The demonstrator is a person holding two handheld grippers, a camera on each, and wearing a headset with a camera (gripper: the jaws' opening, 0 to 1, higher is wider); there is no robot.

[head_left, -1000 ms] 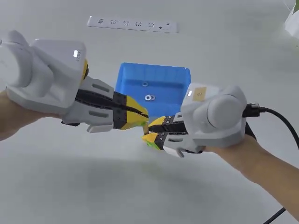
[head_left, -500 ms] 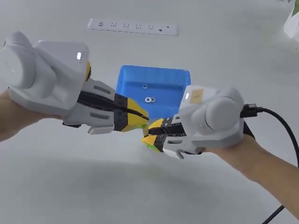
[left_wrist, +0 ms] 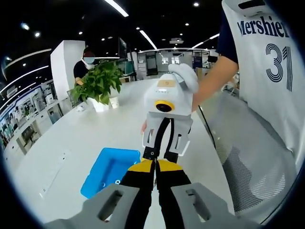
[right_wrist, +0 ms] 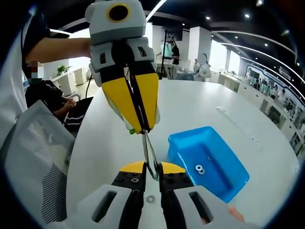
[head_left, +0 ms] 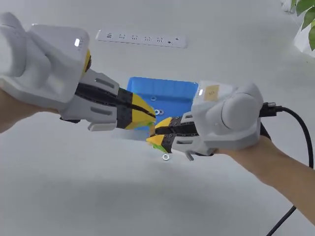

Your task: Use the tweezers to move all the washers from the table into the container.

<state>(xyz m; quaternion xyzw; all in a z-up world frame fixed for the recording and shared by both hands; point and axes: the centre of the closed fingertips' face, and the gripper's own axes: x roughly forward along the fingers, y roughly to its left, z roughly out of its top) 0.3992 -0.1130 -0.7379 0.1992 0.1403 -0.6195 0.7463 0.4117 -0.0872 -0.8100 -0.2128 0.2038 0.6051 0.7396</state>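
My left gripper [head_left: 149,118] and right gripper [head_left: 156,137] meet tip to tip just in front of the blue container [head_left: 170,88]. In the right gripper view thin metal tweezers [right_wrist: 147,145] run from the shut yellow jaws of the left gripper [right_wrist: 142,130] down into the shut jaws of my right gripper [right_wrist: 152,175]. A green bit shows at the tips. One washer [head_left: 166,157] lies on the table under the right gripper, and it appears again as a washer [right_wrist: 150,198] in the right gripper view. Two washers [head_left: 158,112] lie inside the container.
A white power strip [head_left: 142,38] lies on the table beyond the container. A potted plant [head_left: 302,19] stands at the far right corner. A black cable [head_left: 298,132] trails from the right gripper. The person's torso and a mesh chair [left_wrist: 248,171] are close by.
The head camera has shifted, so the container sits higher in view. Both grippers stay tip to tip, raised a little. A washer on the table has come into sight below the right gripper.
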